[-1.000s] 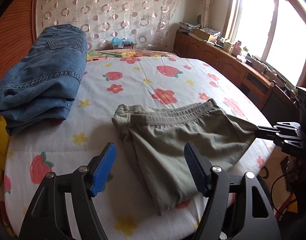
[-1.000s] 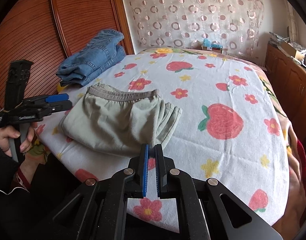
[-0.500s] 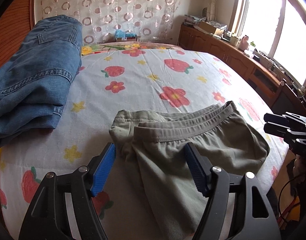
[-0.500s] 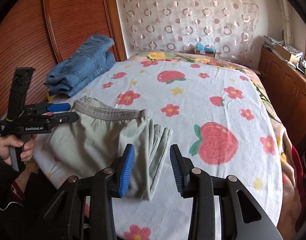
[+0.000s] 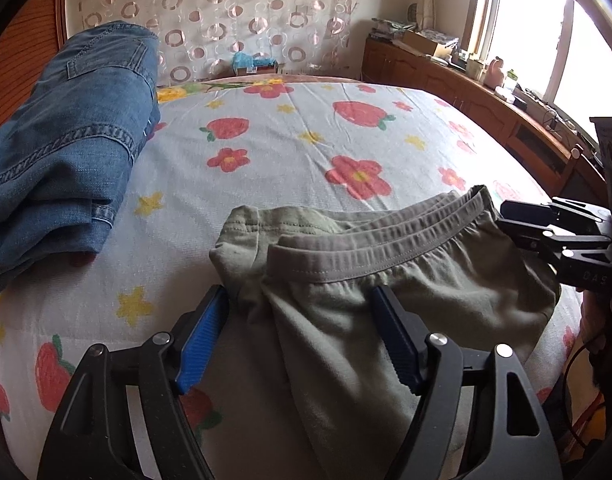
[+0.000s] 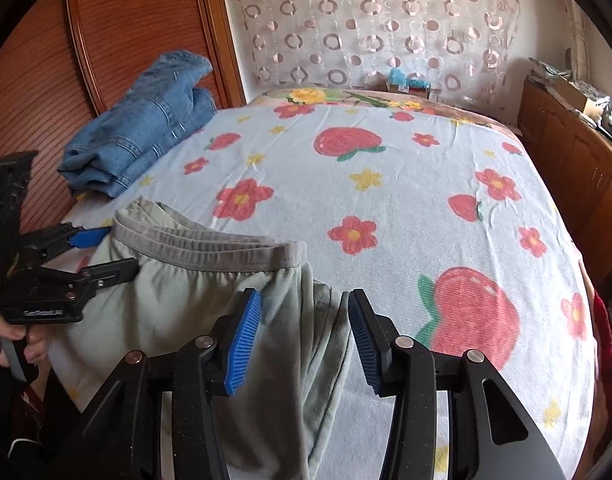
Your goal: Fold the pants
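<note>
Pants: the folded olive-green cotton pants with the grey elastic waistband (image 5: 386, 280) lie at the near edge of the bed, waistband turned toward the far side, the folded layers stacked at one end
Bed: a white sheet printed with red strawberries, red flowers and yellow stars (image 6: 386, 184) covers it, and the pants rest flat on that sheet
My left hand-held gripper: (image 5: 301, 336) I hang it over the end of the pants nearest the jeans, jaws spread wide and opening a touch more; the blue pads (image 5: 199, 344) stand either side of the cloth and I see no pad pressing on it
My right hand-held gripper: (image 6: 303, 344) it hangs over the other end, jaws opening right now, the folded edge of the pants showing between the blue pads with none of them squeezing it
Cross-view: each camera catches the other black tool low beside the pants at its own end
My hand: fingers (image 6: 13, 344) wrapped on the left tool's handle
Jeans: a folded pile of blue denim jeans (image 5: 61, 168) sits apart from the pants, beside the reddish wooden panel (image 6: 117, 40)
</note>
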`<act>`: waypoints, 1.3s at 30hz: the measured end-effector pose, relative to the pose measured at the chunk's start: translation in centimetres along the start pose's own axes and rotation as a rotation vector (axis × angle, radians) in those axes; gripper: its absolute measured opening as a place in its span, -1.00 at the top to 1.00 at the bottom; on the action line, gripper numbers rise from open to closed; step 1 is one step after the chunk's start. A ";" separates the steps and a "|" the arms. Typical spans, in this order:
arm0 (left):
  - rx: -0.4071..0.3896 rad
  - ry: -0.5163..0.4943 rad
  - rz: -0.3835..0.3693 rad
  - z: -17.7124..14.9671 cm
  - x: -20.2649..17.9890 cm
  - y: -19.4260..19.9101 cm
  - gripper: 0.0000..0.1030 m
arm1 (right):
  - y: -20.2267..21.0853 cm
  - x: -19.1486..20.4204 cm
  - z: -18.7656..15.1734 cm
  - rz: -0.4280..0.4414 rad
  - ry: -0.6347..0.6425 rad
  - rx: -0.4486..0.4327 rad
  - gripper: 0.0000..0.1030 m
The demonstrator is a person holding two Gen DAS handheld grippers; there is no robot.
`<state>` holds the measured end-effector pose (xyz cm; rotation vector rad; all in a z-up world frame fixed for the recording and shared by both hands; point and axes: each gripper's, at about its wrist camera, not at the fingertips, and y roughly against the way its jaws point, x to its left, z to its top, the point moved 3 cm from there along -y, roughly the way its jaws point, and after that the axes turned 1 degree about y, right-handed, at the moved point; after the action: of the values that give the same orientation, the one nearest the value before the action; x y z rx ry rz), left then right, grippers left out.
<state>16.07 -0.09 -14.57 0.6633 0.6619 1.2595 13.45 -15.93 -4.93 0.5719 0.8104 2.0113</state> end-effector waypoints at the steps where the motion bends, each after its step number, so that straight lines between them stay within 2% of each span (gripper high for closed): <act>1: -0.001 -0.001 0.000 0.0 0.0 0.0 -0.47 | -0.3 0.0 -0.1 -0.005 -0.001 0.009 0.06; 12: -0.005 0.001 -0.004 0.0 0.0 -0.1 -0.50 | -0.9 0.7 -0.2 -0.047 0.017 0.025 -0.15; 14: -0.005 0.001 -0.004 0.0 0.0 -0.1 -0.50 | -0.9 0.7 -0.3 -0.066 0.010 0.029 -0.25; 16: -0.006 0.001 -0.004 0.0 0.0 -0.1 -0.51 | -1.0 0.4 -0.2 -0.096 -0.013 0.044 -0.46; 19: -0.006 0.001 -0.003 0.0 0.0 -0.1 -0.51 | -0.9 0.3 -0.3 -0.084 -0.022 0.042 -0.49; 30: -0.007 0.012 -0.010 0.0 0.1 -0.1 -0.51 | -0.2 -0.3 -0.5 -0.060 -0.019 0.041 -0.49; 32: -0.009 0.026 -0.022 0.1 0.3 0.1 -0.33 | -0.2 -0.2 -0.5 -0.054 -0.008 0.042 -0.49; 35: -0.011 0.052 -0.052 0.3 0.6 0.2 -0.08 | -0.3 -0.1 -0.4 -0.042 0.005 0.046 -0.35; 39: -0.007 0.082 -0.076 0.6 1.0 0.2 0.00 | -0.5 0.0 0.1 -0.021 0.000 0.043 -0.07</act>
<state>16.59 0.91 -14.13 0.5782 0.7432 1.2230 13.83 -15.72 -5.24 0.5863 0.8583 1.9791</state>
